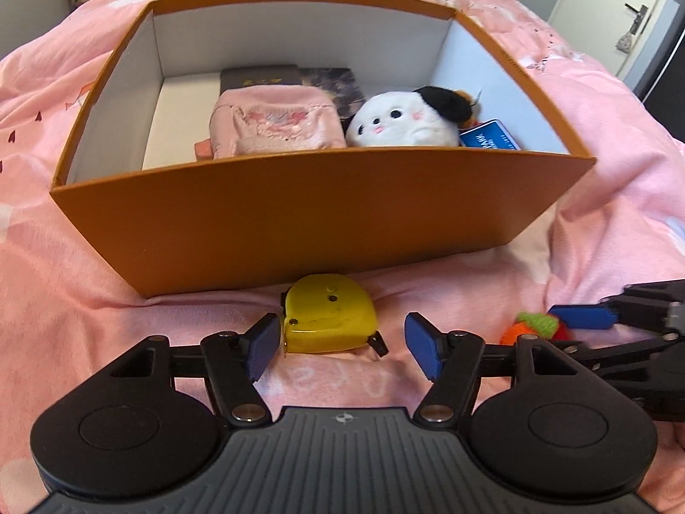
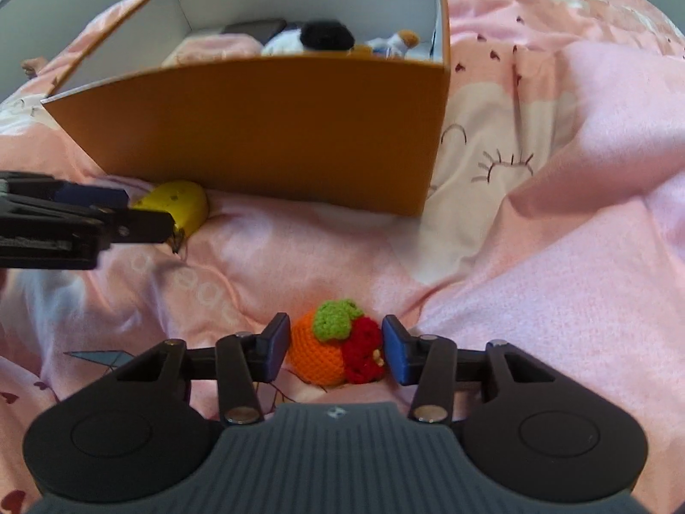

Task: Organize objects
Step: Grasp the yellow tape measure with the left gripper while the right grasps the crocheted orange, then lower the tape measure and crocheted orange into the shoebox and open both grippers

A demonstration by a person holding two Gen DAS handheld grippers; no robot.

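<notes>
Pink bedding (image 2: 556, 257) covers everything; a grey door (image 1: 633, 21) stands beyond. Orange box (image 1: 317, 222) holds a plush cat (image 1: 402, 122). Left gripper (image 1: 340, 345) gapes around the yellow tape measure (image 1: 329, 319); right gripper (image 2: 336, 349) brackets the crocheted fruit (image 2: 338, 351), pads seemingly touching, grip uncertain.

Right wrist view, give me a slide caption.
Right gripper fingers straddle a crocheted fruit toy on pink bedding before an orange box.

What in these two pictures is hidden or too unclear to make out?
- Left view: the box front wall hides the lower parts of the pink pouch and plush toy.
- Left view: the blue card print is too small.
- Right view: the left gripper covers part of the tape measure.
</notes>
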